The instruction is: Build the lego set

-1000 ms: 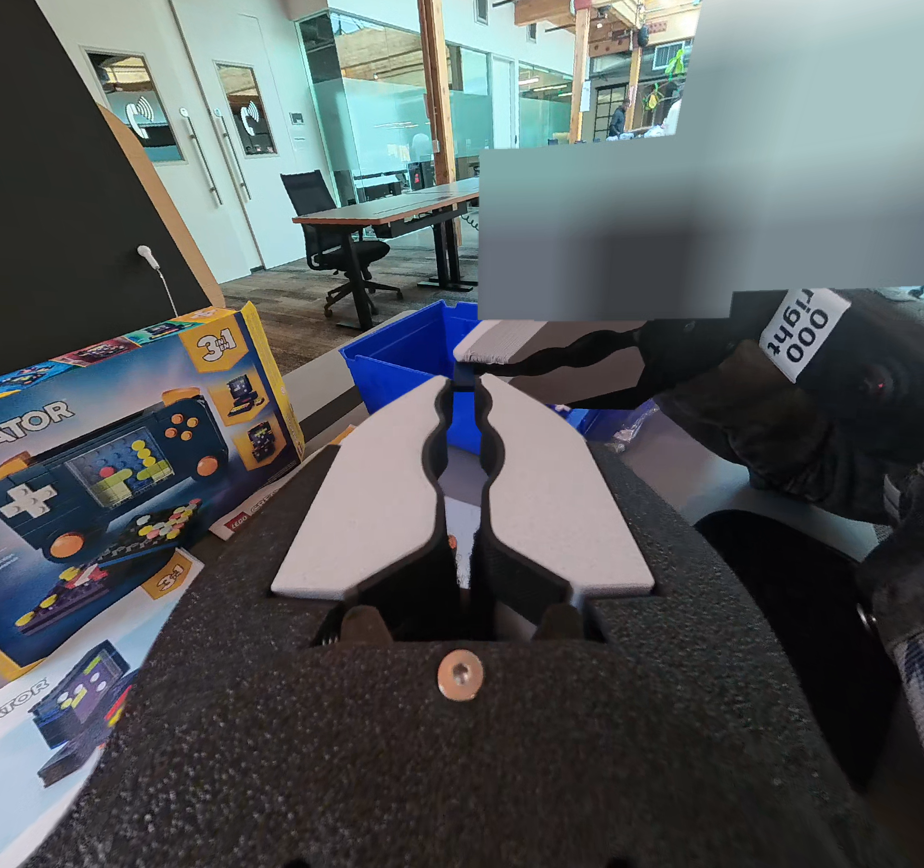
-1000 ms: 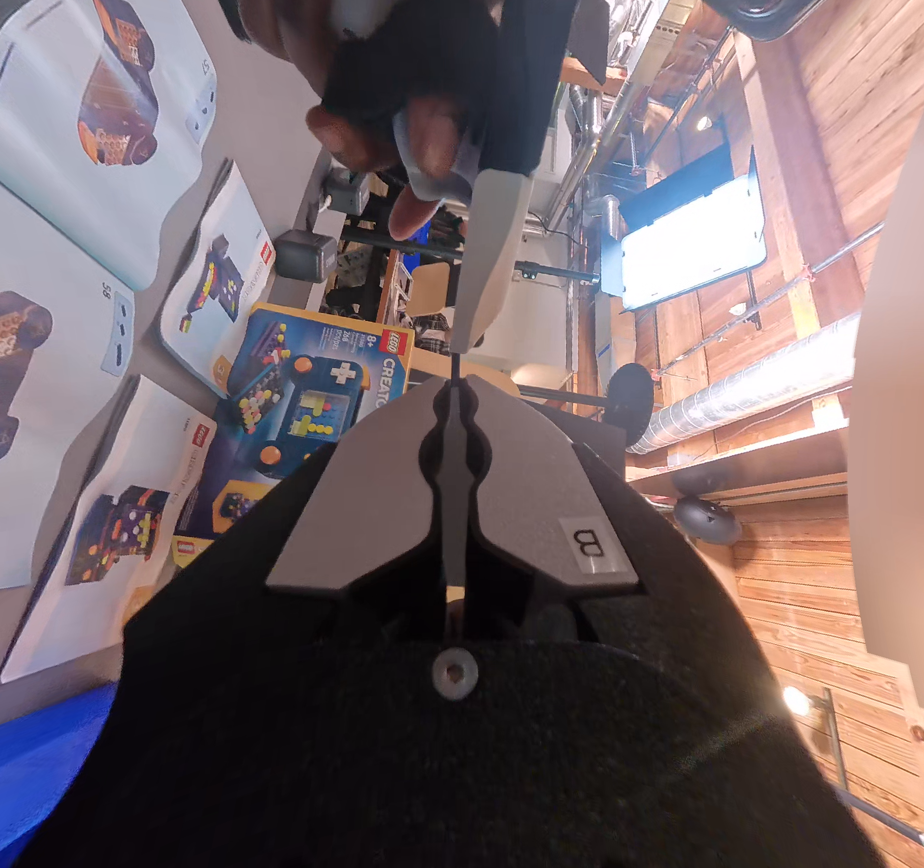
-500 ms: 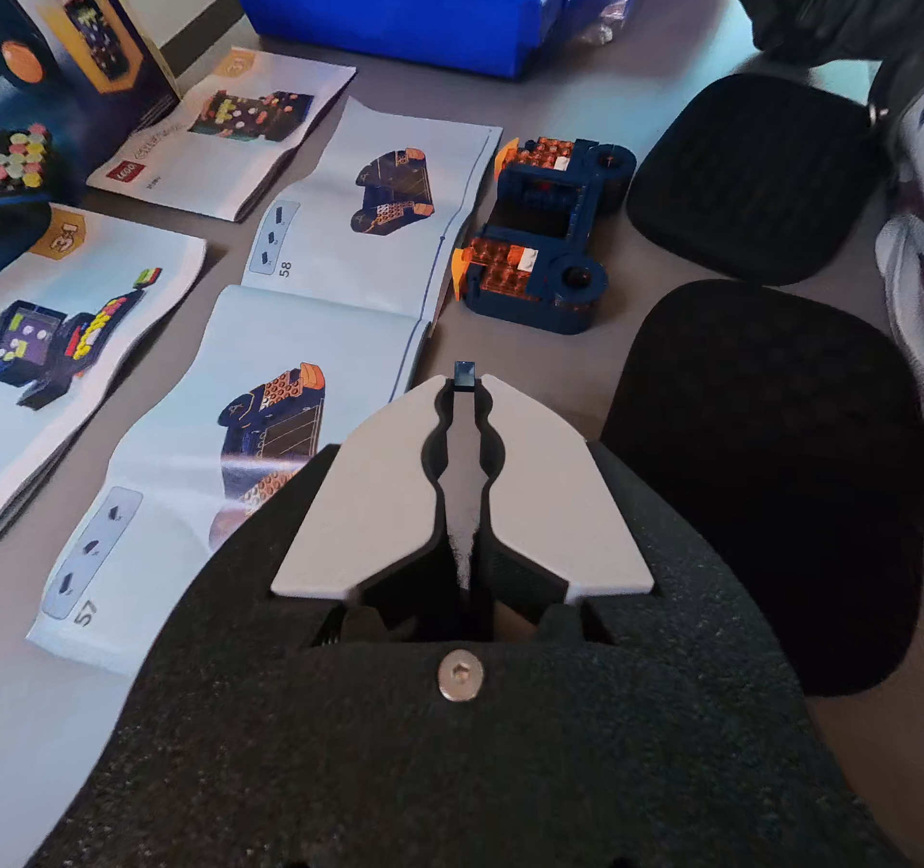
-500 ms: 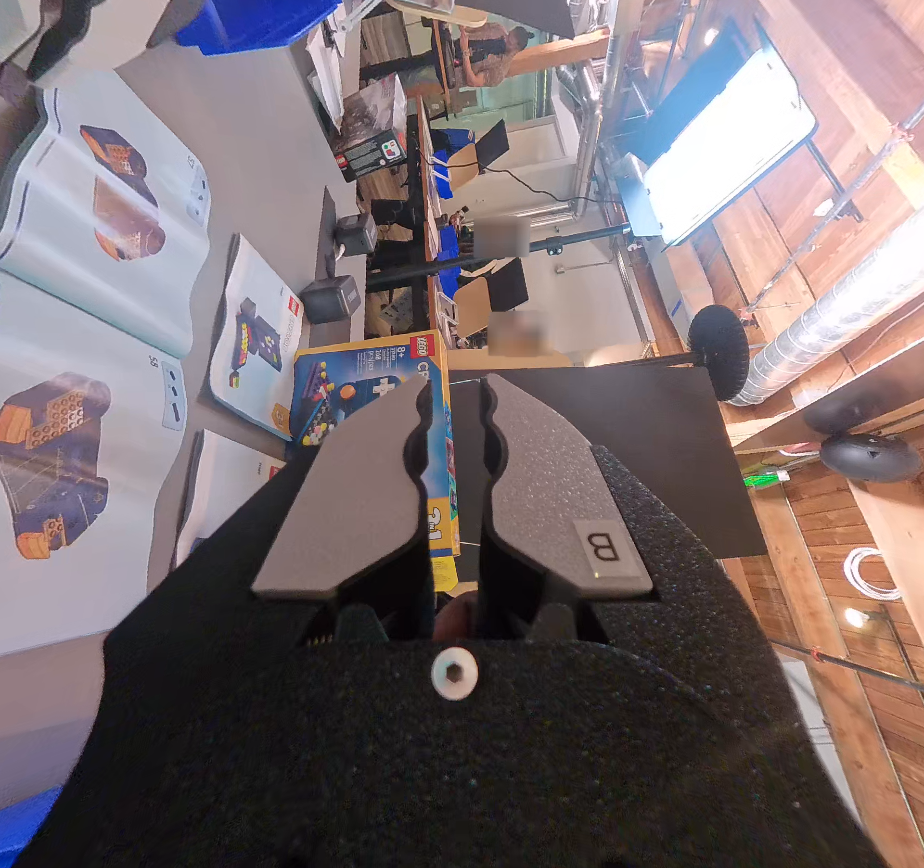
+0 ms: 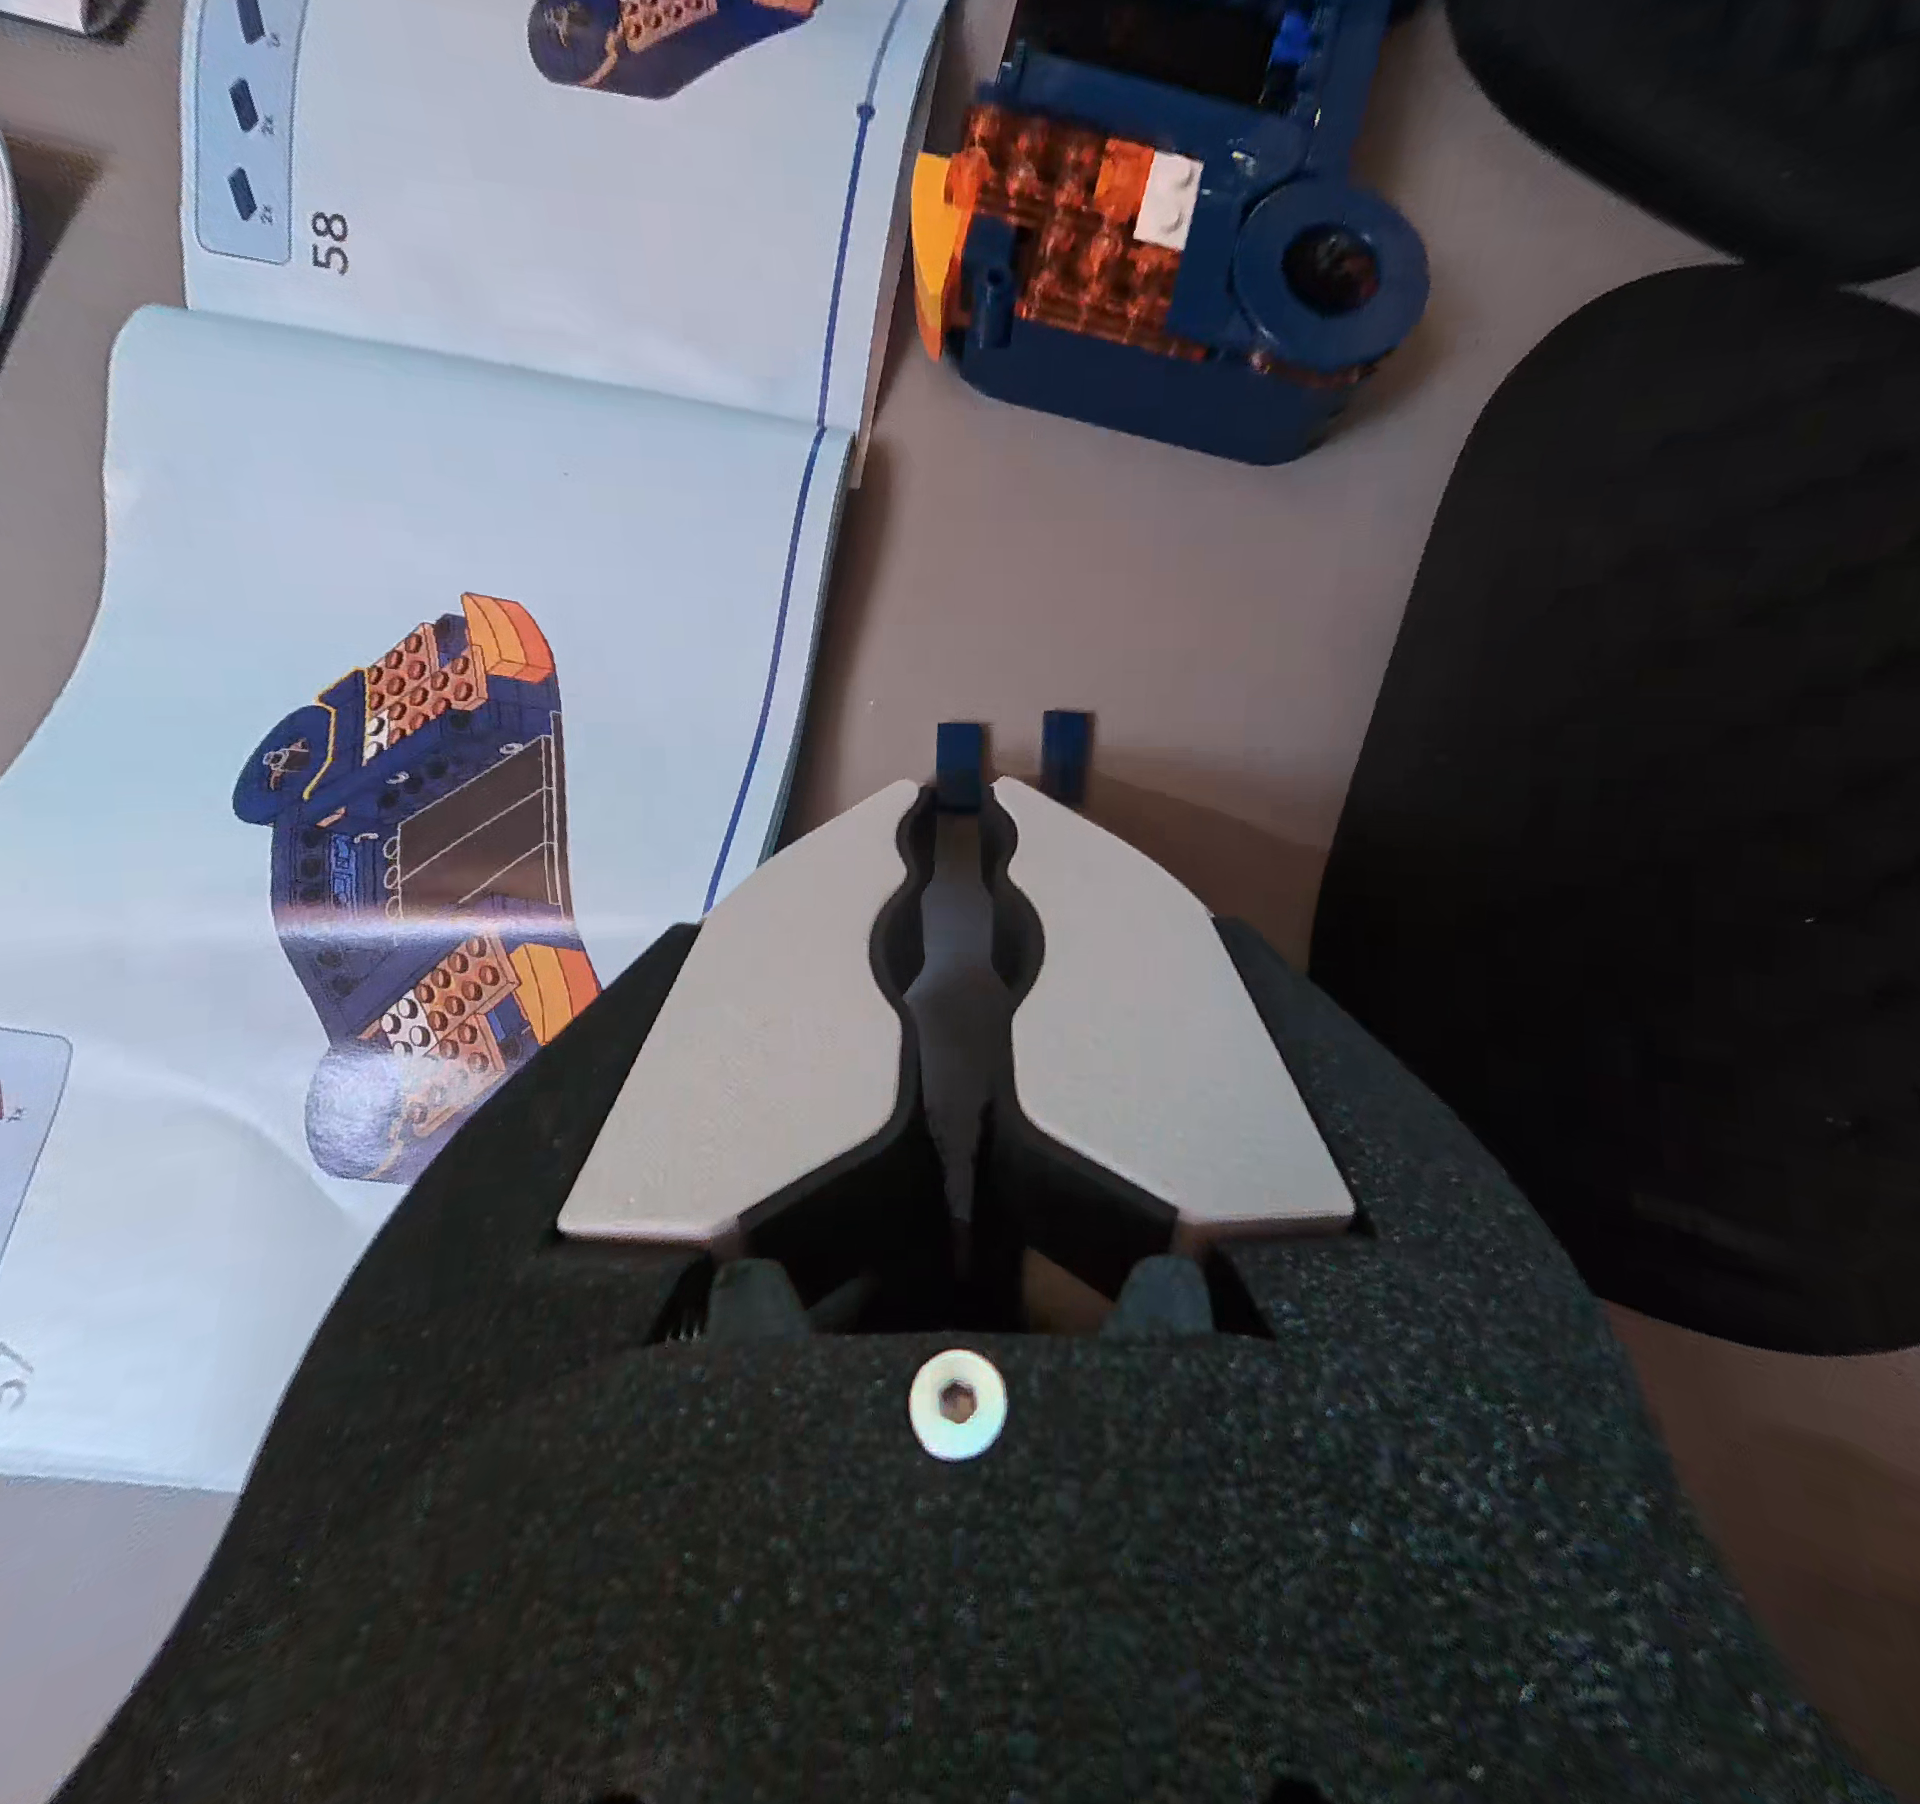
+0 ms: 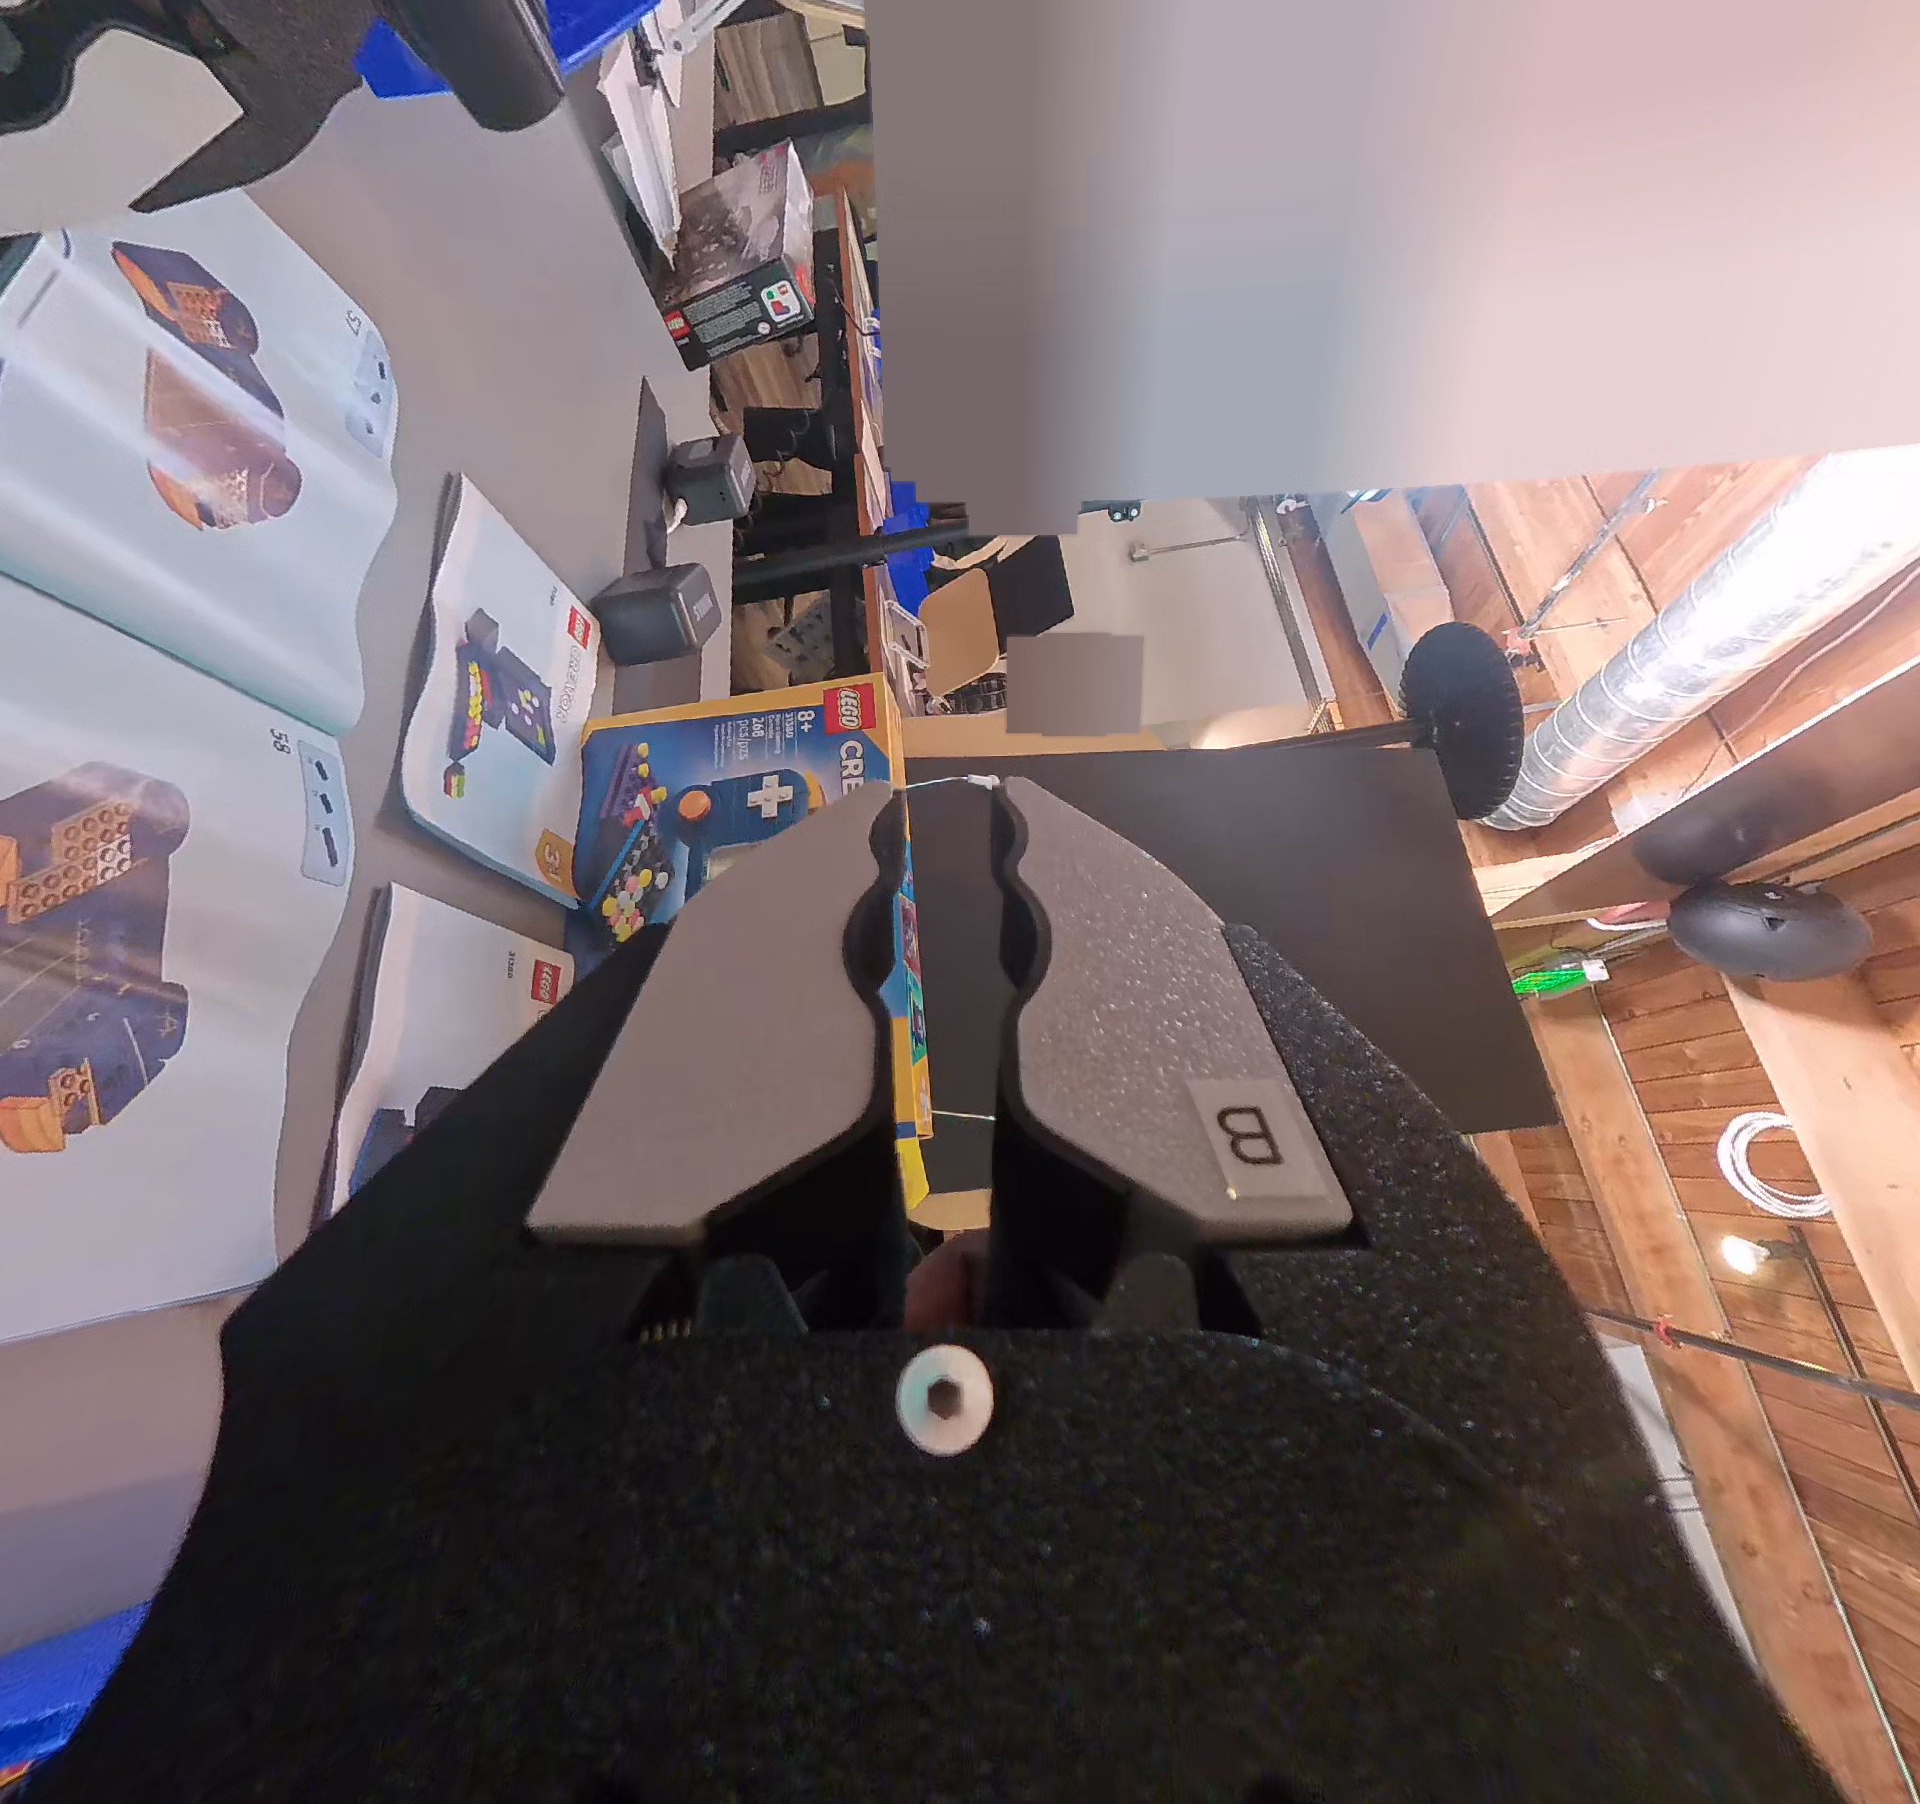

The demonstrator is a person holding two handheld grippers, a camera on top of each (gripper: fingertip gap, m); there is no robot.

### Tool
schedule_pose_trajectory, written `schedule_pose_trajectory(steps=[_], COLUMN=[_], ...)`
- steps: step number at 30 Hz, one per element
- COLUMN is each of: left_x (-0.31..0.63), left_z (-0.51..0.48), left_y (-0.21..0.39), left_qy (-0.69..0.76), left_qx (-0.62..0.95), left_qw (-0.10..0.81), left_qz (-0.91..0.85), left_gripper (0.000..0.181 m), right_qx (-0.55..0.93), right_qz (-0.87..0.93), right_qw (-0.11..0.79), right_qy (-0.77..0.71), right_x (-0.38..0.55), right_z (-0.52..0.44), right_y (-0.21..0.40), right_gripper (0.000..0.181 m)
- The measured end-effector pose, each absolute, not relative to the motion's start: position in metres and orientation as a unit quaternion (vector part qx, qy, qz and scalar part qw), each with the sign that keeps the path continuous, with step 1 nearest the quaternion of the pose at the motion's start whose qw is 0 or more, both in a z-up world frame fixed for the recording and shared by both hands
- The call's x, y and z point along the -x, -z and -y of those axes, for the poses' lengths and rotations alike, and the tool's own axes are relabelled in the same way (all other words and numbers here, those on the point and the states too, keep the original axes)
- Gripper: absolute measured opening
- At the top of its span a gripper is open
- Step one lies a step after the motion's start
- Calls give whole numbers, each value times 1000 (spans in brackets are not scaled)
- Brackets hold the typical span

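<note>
One dark-blue brick (image 5: 958, 762) between left jaws.

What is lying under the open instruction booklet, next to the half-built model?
Only the grey table shows around the open instruction booklet; its pages cover whatever is beneath. The half-built model sits beside its right edge, not under it.

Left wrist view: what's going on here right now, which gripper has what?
A person is building a lego set with two handheld grippers. The left gripper is shut on a small dark blue brick just above the grey table, with a second small dark blue brick close beside it. The half-built blue and orange model sits farther ahead, next to the open instruction booklet. The right gripper is open and empty, pointing away toward the set's box.
</note>
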State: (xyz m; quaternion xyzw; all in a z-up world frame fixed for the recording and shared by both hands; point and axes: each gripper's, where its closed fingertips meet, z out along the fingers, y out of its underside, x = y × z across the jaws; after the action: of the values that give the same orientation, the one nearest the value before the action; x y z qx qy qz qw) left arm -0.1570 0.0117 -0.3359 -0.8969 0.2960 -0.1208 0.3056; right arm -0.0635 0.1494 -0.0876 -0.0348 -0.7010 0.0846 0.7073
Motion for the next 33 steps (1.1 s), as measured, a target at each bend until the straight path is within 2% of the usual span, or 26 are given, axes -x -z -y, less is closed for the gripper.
schedule_pose_trajectory(steps=[8,11,13,17,19,20,21,22,25,27,30,33], left_x=[159,162,169,204,222,221,217,211,189,183,182,182], left_z=[-10,-14,-29,-51,-35,-31,-33,-37,-62,-75,-75,-72], left_y=[335,324,297,180,137,128,124,123,137,152,159,160], left_qy=[118,104,60,-83,-105,-98,-97,-106,-166,-212,-256,-248], left_qx=[900,896,874,688,570,536,519,513,531,556,556,544], left_qw=[294,319,404,717,813,835,844,847,830,804,790,801], left_qz=[-301,-290,-265,-74,53,78,89,88,31,-2,-26,-25], left_gripper=[19,20,22,42,59,78,92,99,103,102,97,94], right_qx=[78,162,268,477,561,594,622,649,703,691,656,615], right_qz=[703,700,687,651,652,657,664,667,657,677,722,771], right_qw=[695,683,658,548,457,410,361,316,222,195,152,112], right_qy=[-131,-126,-151,-219,-228,-217,-203,-185,-154,-162,-158,-120], right_x=[53,34,10,-44,-66,-75,-82,-87,-85,-71,-59,-51], right_z=[-162,-201,-241,-311,-332,-340,-347,-354,-363,-360,-350,-339], right_y=[77,65,58,82,118,139,161,181,219,233,257,280], right_gripper=[17,17,17,21,25,30,35,41,42,30,1,0])
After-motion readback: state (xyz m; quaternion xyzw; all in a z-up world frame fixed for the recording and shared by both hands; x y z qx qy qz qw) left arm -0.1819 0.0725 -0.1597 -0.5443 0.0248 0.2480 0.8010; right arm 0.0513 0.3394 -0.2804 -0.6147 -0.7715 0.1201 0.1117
